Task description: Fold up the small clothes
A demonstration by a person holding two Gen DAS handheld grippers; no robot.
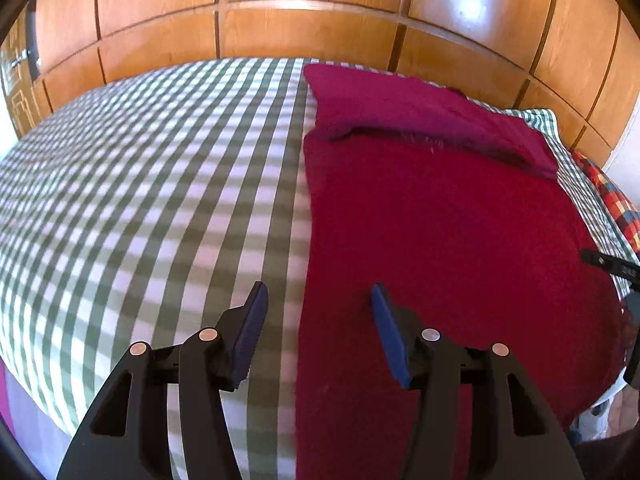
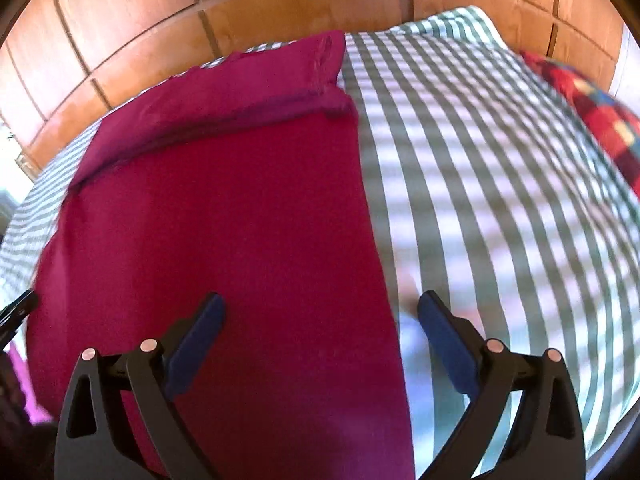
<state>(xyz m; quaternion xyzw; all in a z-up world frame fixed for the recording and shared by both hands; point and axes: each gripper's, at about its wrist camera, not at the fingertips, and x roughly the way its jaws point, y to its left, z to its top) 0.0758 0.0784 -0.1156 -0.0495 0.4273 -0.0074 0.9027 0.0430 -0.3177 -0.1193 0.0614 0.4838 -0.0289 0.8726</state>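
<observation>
A dark red garment (image 1: 448, 248) lies flat on the green-and-white checked bed cover (image 1: 152, 184), with its far end folded back over itself (image 1: 420, 112). My left gripper (image 1: 318, 294) is open and empty, above the garment's left edge near the front. In the right wrist view the same garment (image 2: 224, 216) fills the left half. My right gripper (image 2: 322, 306) is open and empty, above the garment's right edge near the front. The tip of the right gripper shows at the right rim of the left wrist view (image 1: 608, 262).
A wooden panelled wardrobe (image 1: 304, 20) stands behind the bed. A red plaid cloth (image 2: 592, 112) lies at the bed's far right, also in the left wrist view (image 1: 612, 200). The checked cover (image 2: 500, 184) stretches right of the garment.
</observation>
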